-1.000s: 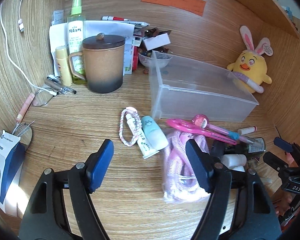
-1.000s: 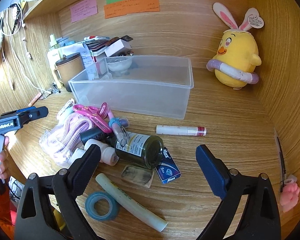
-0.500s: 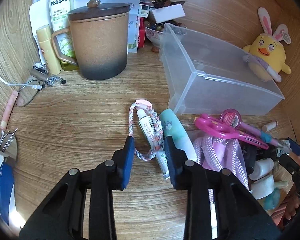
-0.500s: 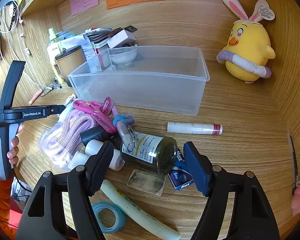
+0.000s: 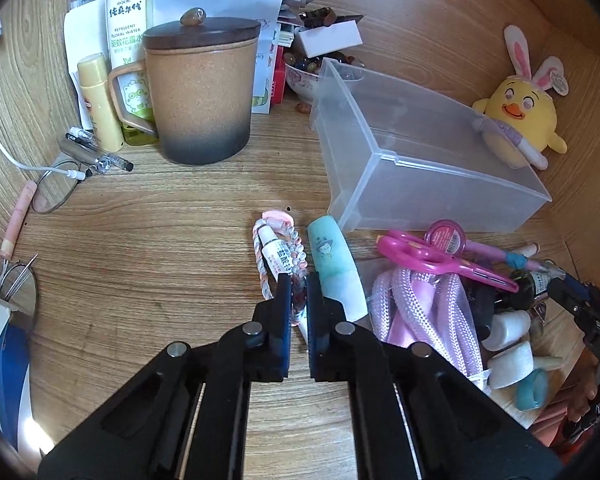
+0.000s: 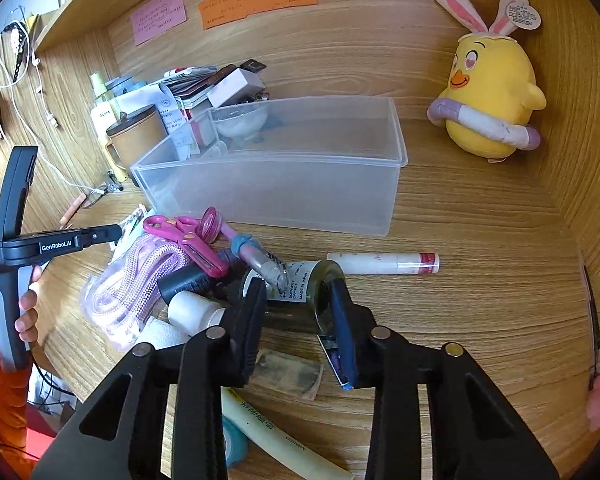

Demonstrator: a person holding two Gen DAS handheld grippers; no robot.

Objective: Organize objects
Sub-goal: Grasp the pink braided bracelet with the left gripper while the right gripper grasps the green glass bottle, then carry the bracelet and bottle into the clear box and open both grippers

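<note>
Since a second ago both my tools have gone from wide apart to nearly together. My left tool (image 5: 299,280) has dropped low over the worktop (image 5: 148,248) and its jaws have pinched in on the braided bracelet (image 5: 296,248) and the small white tube (image 5: 278,258) lying inside its loop — only a sliver of gap shows between the blue pads, with the braid caught in it. The tube's long axis runs away from me, cap end toward the far side, tilted slightly left. Just to its right lies the mint-green tube (image 5: 332,264), parallel, its rounded end pointing toward the corner of the clear plastic bin (image 5: 400,168).

My right tool (image 6: 298,292) has moved forward and closed around the dark green glass bottle (image 6: 304,284): each pad sits against a side of it, and the bottle lies on its side, long axis across my view, its base toward the right. It rests in the heap in front of the bin, beside the pink scissors (image 6: 184,236) and the pink rope (image 6: 140,276). The white-and-red stick (image 6: 384,263) lies apart to the right, lengthwise left to right.
</note>
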